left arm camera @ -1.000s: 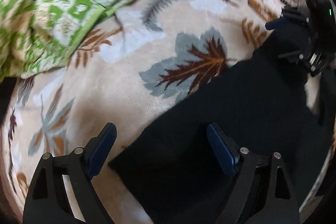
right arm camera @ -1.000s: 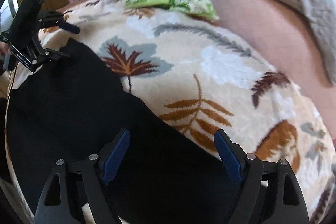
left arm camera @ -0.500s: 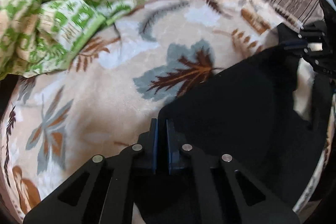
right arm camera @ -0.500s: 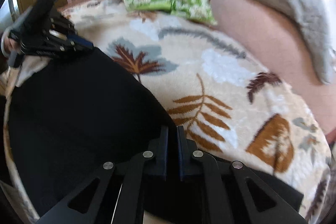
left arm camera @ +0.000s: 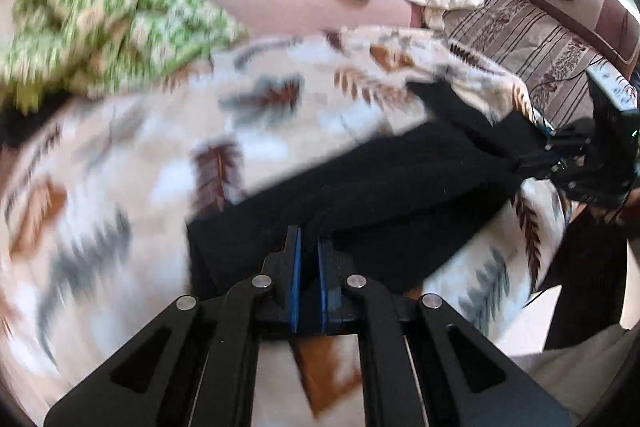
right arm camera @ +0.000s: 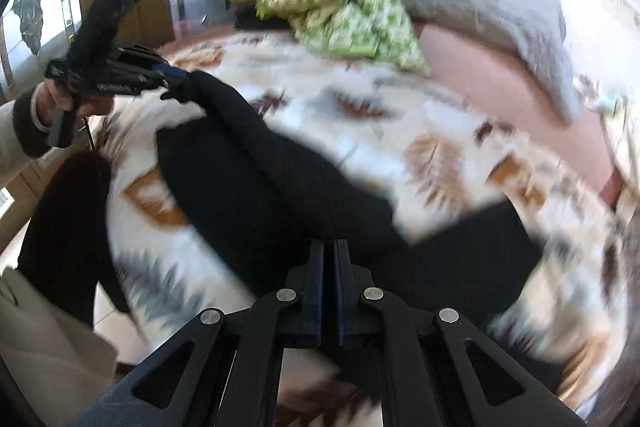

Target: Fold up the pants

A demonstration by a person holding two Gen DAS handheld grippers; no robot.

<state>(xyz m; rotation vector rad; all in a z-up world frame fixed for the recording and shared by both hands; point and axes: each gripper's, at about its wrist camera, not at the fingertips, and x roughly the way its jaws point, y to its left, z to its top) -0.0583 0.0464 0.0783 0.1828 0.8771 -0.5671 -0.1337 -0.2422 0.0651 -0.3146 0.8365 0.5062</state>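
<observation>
While both jaws pinch the black pants [left arm camera: 360,187], green cloth [left arm camera: 100,19] lies beyond.

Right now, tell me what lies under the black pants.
Under the black pants lies the leaf-patterned blanket, showing all around them. The stretch beneath the cloth is covered, so anything there cannot be seen. Both grippers' jaws are shut on the pants' edge.

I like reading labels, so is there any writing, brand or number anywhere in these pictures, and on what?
None can be read.
White label on top of the right gripper: too blurred to read.
Pale marks on the side of the left gripper: too small and blurred to read.
</observation>
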